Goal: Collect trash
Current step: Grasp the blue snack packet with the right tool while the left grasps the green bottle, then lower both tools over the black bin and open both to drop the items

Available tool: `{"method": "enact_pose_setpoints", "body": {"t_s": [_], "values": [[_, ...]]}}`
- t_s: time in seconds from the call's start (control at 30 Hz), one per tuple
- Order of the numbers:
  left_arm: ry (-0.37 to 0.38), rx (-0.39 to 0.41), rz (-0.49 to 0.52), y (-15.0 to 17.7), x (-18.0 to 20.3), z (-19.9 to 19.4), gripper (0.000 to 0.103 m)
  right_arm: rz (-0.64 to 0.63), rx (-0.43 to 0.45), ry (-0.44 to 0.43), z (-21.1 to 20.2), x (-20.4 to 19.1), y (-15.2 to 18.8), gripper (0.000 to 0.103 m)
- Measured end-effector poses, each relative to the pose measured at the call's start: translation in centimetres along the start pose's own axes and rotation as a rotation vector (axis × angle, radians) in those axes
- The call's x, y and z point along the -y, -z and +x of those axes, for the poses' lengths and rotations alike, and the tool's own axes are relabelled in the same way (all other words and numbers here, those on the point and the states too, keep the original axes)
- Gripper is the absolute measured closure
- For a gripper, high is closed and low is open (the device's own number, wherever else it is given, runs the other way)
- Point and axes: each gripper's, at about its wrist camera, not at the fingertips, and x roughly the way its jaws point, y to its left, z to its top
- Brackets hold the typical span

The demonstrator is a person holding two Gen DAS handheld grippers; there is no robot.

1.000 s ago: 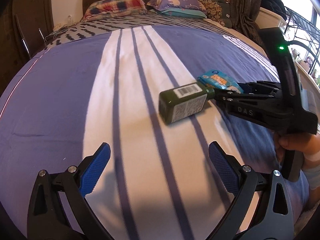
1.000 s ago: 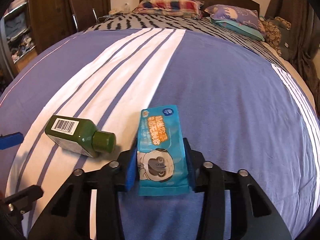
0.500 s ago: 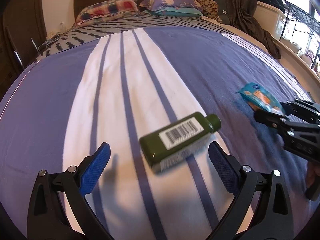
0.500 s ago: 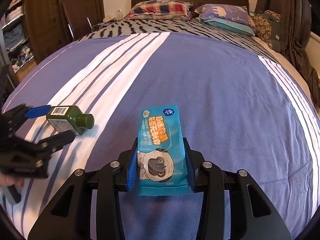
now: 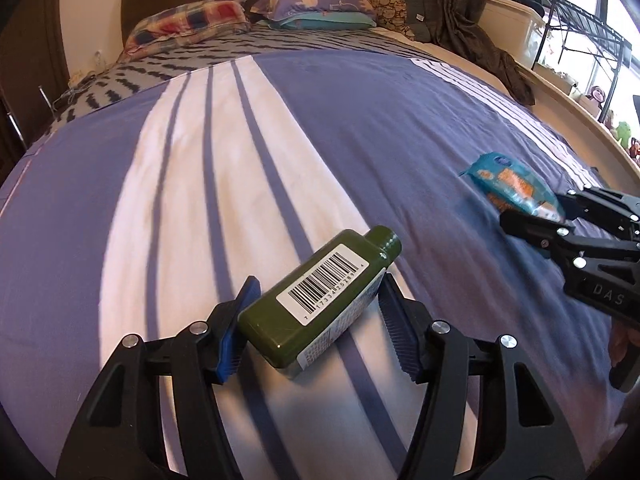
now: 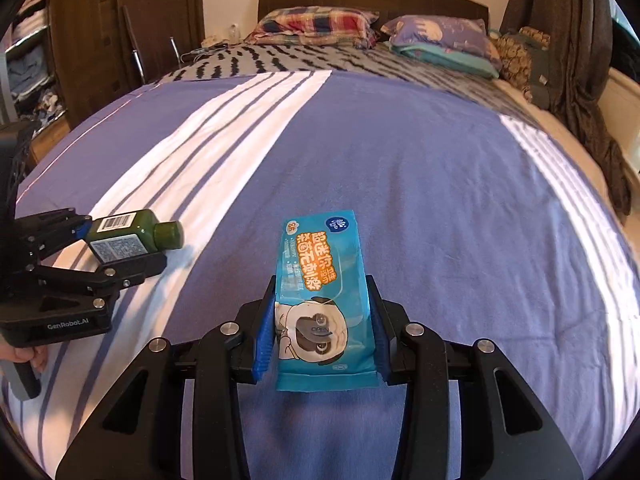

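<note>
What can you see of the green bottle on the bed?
The green bottle is dark, flat-sided plastic with a round green cap, a white barcode sticker on top and a printed label on its side. It lies on its side on the bedspread across the stripes. The left claw is closing around its base.

Green bottle (image 5: 320, 304): flat-sided, barcode label up, lying on its side on the white stripe at near left, cap pointing far-right. Blue wipes packet (image 6: 324, 304): orange lettering, cartoon face, printed side up, held off the cover at near right.
</note>
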Motion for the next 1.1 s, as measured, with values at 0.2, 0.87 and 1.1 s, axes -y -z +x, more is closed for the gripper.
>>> {"method": "enact_pose_setpoints", "body": {"t_s": [0.2,0.87,1.1], "values": [[-0.01,0.029,-0.01,2.8,0.9,-6.3,0.045,-0.018,0.056,0.031,-6.4,-0.8,2.2,0.062],[-0.005,0.135,-0.025,17.2,6.9,-23.8,0.045,0.007,0.226,0.073,-25.9,-3.6,14.7,0.062],[-0.005,0.132,-0.047,22.6,8.1,-25.7,0.045,0.009,0.226,0.04,-27.9,-5.8,19.4,0.062]]}}
